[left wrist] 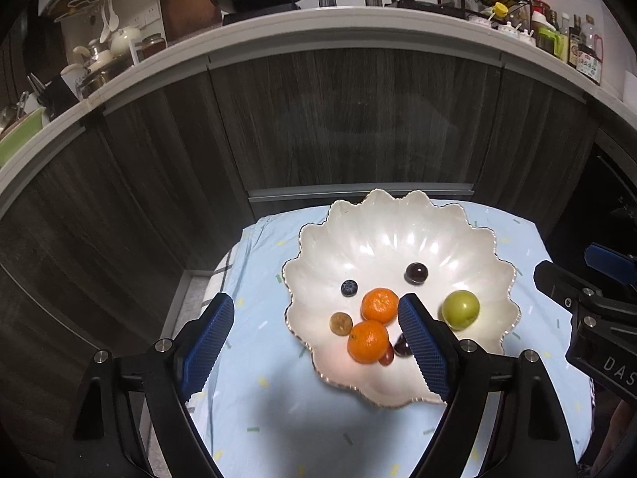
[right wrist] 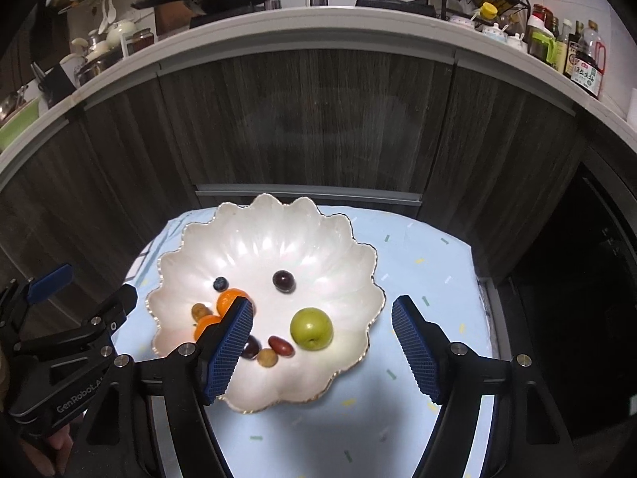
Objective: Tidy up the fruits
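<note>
A white scalloped bowl (left wrist: 382, 203) (right wrist: 278, 205) sits on a pale blue cloth. In it lie two tangerines (left wrist: 379, 305) (left wrist: 368, 341), a green round fruit (left wrist: 460, 309) (right wrist: 311, 328), a dark grape (left wrist: 416, 272) (right wrist: 283, 281), a blueberry (left wrist: 349, 287) (right wrist: 219, 283), a brown longan (left wrist: 341, 323), a red date (right wrist: 281, 345) and a second longan (right wrist: 266, 358). My left gripper (left wrist: 316, 300) hangs open above the bowl's left side, holding nothing. My right gripper (right wrist: 323, 302) hangs open above the green fruit, also holding nothing. Its left finger hides part of the tangerines (right wrist: 229, 298).
The blue cloth (left wrist: 278, 418) covers a small table that stands against dark wood cabinet fronts (left wrist: 338, 119). Above them a white counter (left wrist: 318, 16) carries a wok, jars and sauce bottles. A tiled floor strip (left wrist: 187, 298) shows at the table's left.
</note>
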